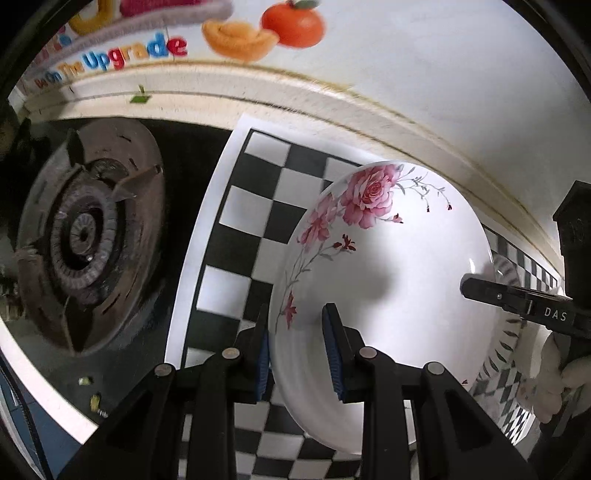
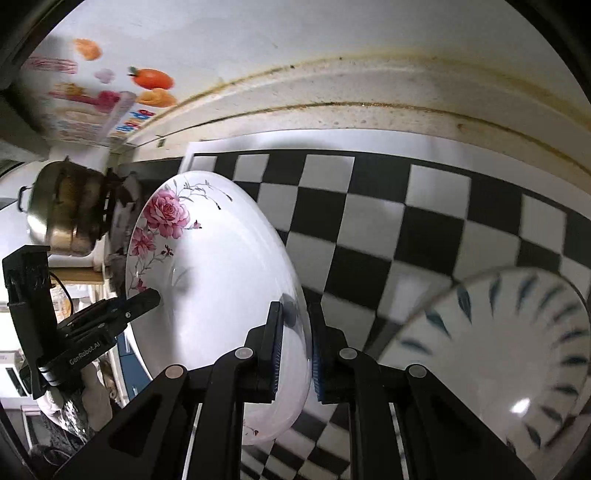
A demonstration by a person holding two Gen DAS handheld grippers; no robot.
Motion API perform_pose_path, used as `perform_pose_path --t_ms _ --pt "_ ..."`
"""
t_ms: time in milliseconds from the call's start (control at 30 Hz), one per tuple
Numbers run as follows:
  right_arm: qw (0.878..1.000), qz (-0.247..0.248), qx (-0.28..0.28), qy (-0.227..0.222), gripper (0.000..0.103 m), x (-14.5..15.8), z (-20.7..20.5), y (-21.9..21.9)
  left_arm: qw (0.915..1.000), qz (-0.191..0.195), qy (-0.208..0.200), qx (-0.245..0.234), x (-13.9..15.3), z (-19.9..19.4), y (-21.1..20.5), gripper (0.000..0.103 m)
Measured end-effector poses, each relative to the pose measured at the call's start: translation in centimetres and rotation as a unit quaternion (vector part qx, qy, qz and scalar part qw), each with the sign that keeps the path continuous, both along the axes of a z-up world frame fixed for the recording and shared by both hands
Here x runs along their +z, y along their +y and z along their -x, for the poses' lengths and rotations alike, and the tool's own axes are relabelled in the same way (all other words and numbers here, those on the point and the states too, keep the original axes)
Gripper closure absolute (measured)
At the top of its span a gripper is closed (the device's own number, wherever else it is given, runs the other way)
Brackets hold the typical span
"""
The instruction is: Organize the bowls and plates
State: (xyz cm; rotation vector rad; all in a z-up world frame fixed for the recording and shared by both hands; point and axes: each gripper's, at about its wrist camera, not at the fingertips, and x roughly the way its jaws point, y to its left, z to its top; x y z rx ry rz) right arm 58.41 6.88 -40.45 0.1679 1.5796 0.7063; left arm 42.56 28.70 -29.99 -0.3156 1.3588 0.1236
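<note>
Both grippers hold the same floral plate point(image 1: 388, 280), a white dish with pink roses printed along one side of its rim. It is lifted and tilted on edge above the checkerboard mat point(image 1: 240, 221) that covers the table.

In the left wrist view, the left gripper point(image 1: 297, 354) has its blue-padded fingers on either side of the plate's near rim, one pad under the rim and the other inside the dish, pinching it. The right gripper point(image 1: 480, 290) shows at the far right edge of the plate, its black finger lying across the opposite rim, with a light-gloved hand point(image 1: 554, 384) behind it.

In the right wrist view, the right gripper point(image 2: 297, 354) straddles the plate's thin rim, a pad pressed to each face, so it too is clamped on the plate point(image 2: 218, 288). The left gripper point(image 2: 144, 299) reaches in from the left and bites the rim just below the rose print.

To the right of the held plate lies a second plate, white with dark leaf strokes around its border point(image 2: 509, 354); it rests on the mat, close beside the floral plate. In the left wrist view only a sliver of it point(image 1: 506, 339) shows behind the held dish.

Left of the mat sits a worn gas burner point(image 1: 88, 236) set in a black stove top. A metal pot point(image 2: 62, 218) stands on a far burner. A cream ledge and a white wall with fruit stickers point(image 1: 291, 22) run behind the table.
</note>
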Motion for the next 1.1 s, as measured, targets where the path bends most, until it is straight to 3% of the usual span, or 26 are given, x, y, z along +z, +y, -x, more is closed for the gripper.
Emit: perform_pose_path --t_ms 267,467,733,1100 --pt "1.000 -0.008 -0.018 -0.021 0.087 4.7 4.3 -5.4 0.9991 0.000 -0.022 -0.037 3.8 3.7 -5.6 0.079" --pt "0.999 -0.004 -0.036 -0.036 0.087 6.6 8.6 -10.4 0.9975 0.005 -0.023 -0.067 4.5 6.1 -10.2 0.079" --pt "0.996 0.002 -0.084 -0.024 0.088 6.2 15.0 -18.1 0.9918 0.008 0.004 -0.128 2.2 8.1 -15.5 0.079" --pt "0.991 0.034 -0.128 0.021 0.088 1.0 22.4 -24.5 0.9801 0.011 0.075 -0.183 -4.0 10.9 -21.4 0.079"
